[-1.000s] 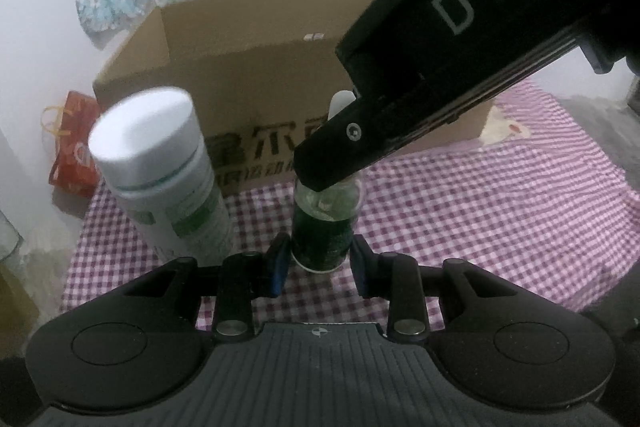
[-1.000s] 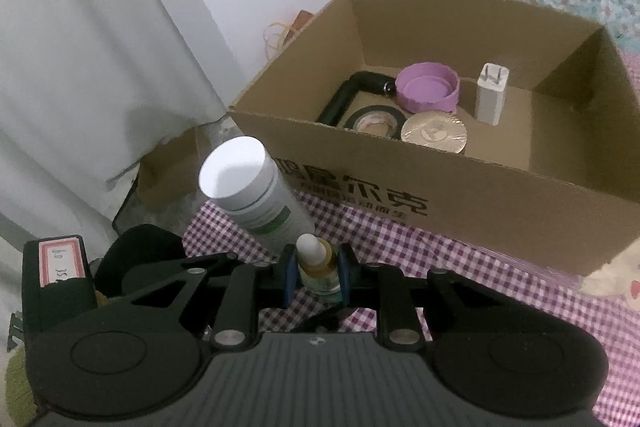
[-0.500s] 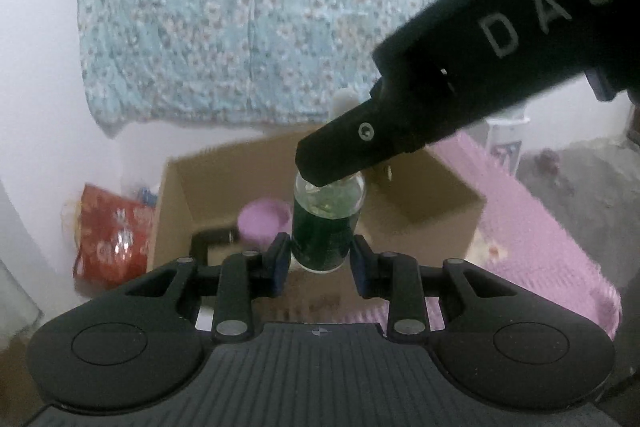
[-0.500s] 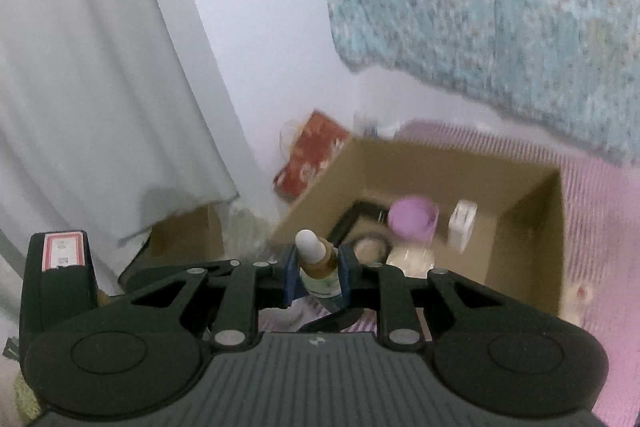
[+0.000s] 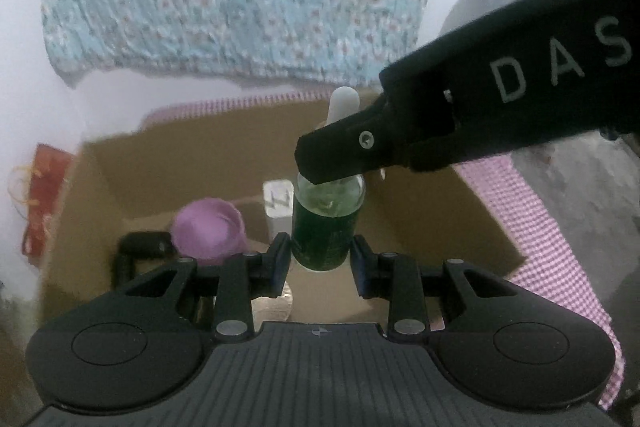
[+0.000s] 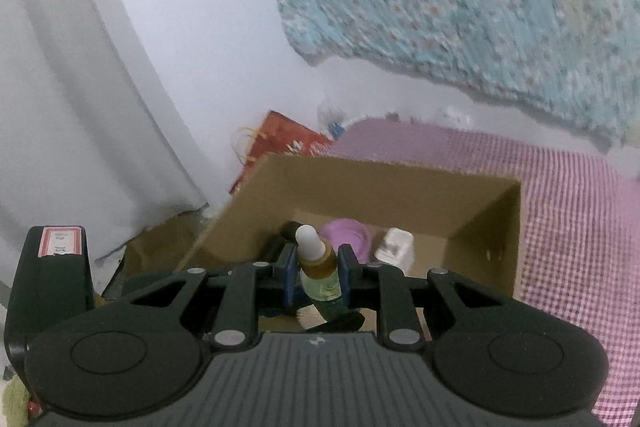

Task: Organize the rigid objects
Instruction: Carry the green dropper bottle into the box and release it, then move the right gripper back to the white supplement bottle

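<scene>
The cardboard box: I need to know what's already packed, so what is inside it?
Inside the cardboard box: a purple lid, a white charger and a black bent tool. The grippers and the held dropper bottle hide the near floor.

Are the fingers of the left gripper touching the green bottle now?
Apart. In the left wrist view both fingers of the left gripper show a gap beside the green bottle, which the right gripper clamps near its neck.
</scene>
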The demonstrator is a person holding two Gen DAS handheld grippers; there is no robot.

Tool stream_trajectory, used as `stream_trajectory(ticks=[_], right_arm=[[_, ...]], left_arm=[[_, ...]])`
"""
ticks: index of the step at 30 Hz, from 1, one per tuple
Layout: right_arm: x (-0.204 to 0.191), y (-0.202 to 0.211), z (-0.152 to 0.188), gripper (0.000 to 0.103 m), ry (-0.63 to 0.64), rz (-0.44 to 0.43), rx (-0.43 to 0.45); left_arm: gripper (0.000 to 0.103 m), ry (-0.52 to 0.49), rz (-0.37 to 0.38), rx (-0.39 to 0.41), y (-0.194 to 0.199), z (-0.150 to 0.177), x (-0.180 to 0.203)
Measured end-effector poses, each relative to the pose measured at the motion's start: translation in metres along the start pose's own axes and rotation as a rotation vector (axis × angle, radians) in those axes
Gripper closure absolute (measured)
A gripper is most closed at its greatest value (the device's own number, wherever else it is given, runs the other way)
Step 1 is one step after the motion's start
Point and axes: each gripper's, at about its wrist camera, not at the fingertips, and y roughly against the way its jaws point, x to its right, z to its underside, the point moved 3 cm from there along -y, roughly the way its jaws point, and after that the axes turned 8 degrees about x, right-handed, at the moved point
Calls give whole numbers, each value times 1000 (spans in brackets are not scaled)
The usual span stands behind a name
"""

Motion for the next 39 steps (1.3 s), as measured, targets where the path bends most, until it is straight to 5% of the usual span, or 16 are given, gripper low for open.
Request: stream_trajectory(ticks=[13, 25, 39], right_arm=[[50, -46, 29, 79, -97, 2, -82], [56, -56, 39, 79, -115, 15, -132], [60, -39, 44, 76, -167, 28, -122]], left_arm=[[72, 18, 20, -176, -56, 15, -1], [68, 27, 45, -182, -60, 10, -9], [31, 21, 60, -106, -25, -1, -5]])
